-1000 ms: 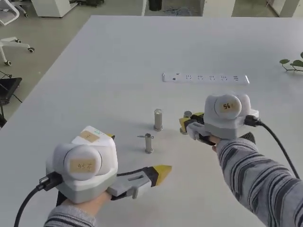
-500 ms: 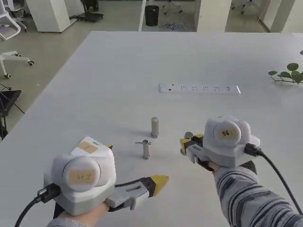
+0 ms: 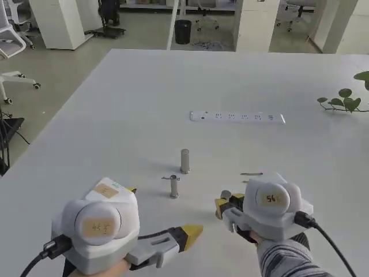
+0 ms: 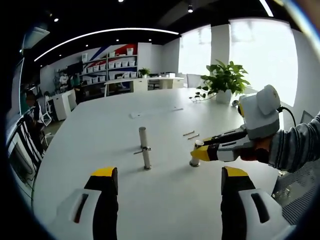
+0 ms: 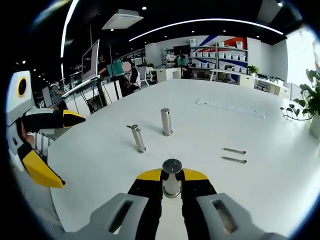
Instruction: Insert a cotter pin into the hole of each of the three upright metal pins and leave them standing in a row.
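Note:
My right gripper (image 3: pixel 223 205) (image 5: pixel 172 186) is shut on an upright metal pin (image 3: pixel 225 196) (image 5: pixel 172 181) near the table's front edge; the pin's hole is hidden by the jaws. To its left stands a pin with a cotter pin through it (image 3: pixel 174 186) (image 5: pixel 137 138) (image 4: pixel 145 155). Behind that one stands a bare pin (image 3: pixel 184 161) (image 5: pixel 166 121) (image 4: pixel 143 136). Two loose cotter pins (image 3: pixel 251 173) (image 5: pixel 234 155) (image 4: pixel 190 134) lie on the table to the right. My left gripper (image 3: pixel 162 211) (image 4: pixel 170 175) is open and holds nothing, low at the front left.
A white power strip (image 3: pixel 236 118) (image 5: pixel 230 107) lies further back on the white table (image 3: pixel 115 115). A potted plant (image 3: pixel 346 101) (image 4: pixel 225 80) stands at the far right edge. Office chairs and cabinets stand beyond the table.
My right gripper has drawn its pin back toward the table's front edge, away from the other two pins. The head camera tilted up, and the loose cotter pins came into sight.

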`<state>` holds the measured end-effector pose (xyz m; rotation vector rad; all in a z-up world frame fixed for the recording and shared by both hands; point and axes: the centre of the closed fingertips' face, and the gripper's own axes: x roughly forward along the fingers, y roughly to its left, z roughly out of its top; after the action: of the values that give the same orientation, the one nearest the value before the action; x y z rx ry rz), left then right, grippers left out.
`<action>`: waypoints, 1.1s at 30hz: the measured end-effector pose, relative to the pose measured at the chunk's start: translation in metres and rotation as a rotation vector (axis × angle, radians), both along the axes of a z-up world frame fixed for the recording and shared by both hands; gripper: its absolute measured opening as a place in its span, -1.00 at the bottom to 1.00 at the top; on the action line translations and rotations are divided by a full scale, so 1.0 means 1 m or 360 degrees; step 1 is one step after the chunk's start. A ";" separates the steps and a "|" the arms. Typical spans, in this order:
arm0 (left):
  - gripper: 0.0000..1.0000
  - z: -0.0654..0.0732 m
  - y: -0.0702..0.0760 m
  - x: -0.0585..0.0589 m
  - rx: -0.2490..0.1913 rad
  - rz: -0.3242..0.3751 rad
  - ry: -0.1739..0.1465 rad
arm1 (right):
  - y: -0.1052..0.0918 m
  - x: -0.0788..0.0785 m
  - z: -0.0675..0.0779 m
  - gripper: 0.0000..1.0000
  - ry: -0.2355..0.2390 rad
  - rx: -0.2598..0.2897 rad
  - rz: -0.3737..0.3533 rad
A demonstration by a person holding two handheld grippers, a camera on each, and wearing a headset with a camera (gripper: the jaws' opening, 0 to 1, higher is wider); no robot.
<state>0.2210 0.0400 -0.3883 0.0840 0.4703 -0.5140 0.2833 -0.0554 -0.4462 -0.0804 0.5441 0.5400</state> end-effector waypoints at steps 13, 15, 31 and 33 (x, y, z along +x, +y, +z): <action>0.65 0.004 0.000 -0.007 -0.0004 0.0004 -0.0015 | -0.002 -0.014 -0.008 -0.84 -0.0021 -0.0068 -0.0005; 0.65 0.004 0.001 -0.007 -0.0003 0.0004 -0.0014 | -0.001 -0.014 -0.008 -0.84 -0.0029 -0.0075 0.0001; 0.63 0.004 0.001 -0.010 -0.0026 0.0009 -0.0004 | 0.002 -0.021 -0.013 -0.68 0.0064 0.0009 0.0098; 0.63 0.005 0.001 -0.010 -0.0030 0.0016 -0.0006 | -0.005 -0.020 -0.012 -0.57 0.0048 0.0004 0.0099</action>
<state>0.2111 0.0413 -0.3835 0.0646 0.4617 -0.5084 0.2634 -0.0604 -0.4582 -0.0872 0.5721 0.6032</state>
